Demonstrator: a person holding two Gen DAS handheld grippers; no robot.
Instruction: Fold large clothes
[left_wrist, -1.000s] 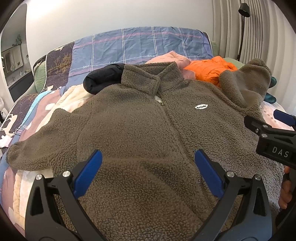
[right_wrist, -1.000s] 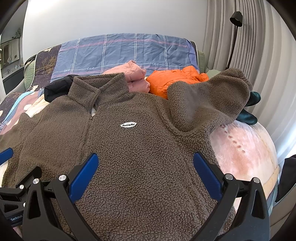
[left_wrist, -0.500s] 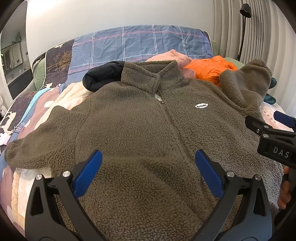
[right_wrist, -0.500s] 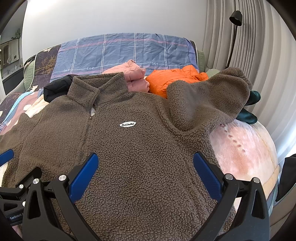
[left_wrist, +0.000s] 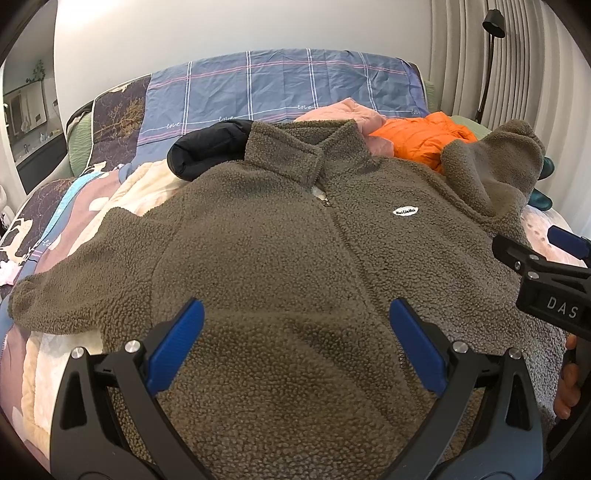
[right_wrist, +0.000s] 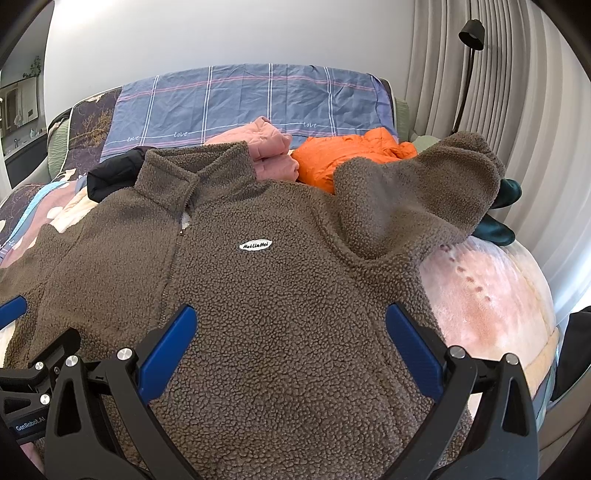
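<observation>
A large brown fleece jacket (left_wrist: 280, 258) lies front-up and zipped on the bed; it also fills the right wrist view (right_wrist: 280, 295). Its left sleeve (left_wrist: 74, 288) stretches out flat. Its right sleeve (right_wrist: 413, 199) is bunched up over the shoulder. My left gripper (left_wrist: 295, 343) is open and empty above the lower left of the jacket. My right gripper (right_wrist: 288, 343) is open and empty above the lower right of the jacket, and it shows at the right edge of the left wrist view (left_wrist: 546, 280).
Behind the collar lie a black garment (left_wrist: 207, 147), a pink garment (right_wrist: 266, 147) and an orange puffer jacket (right_wrist: 351, 155). A dark green item (right_wrist: 498, 210) sits by the right sleeve. A blue plaid pillow (left_wrist: 280, 88) is at the headboard. A curtain (right_wrist: 535, 147) hangs to the right.
Both grippers stay open and almost still. The left wrist view has shifted slightly, bringing a little more of the left sleeve into view.
</observation>
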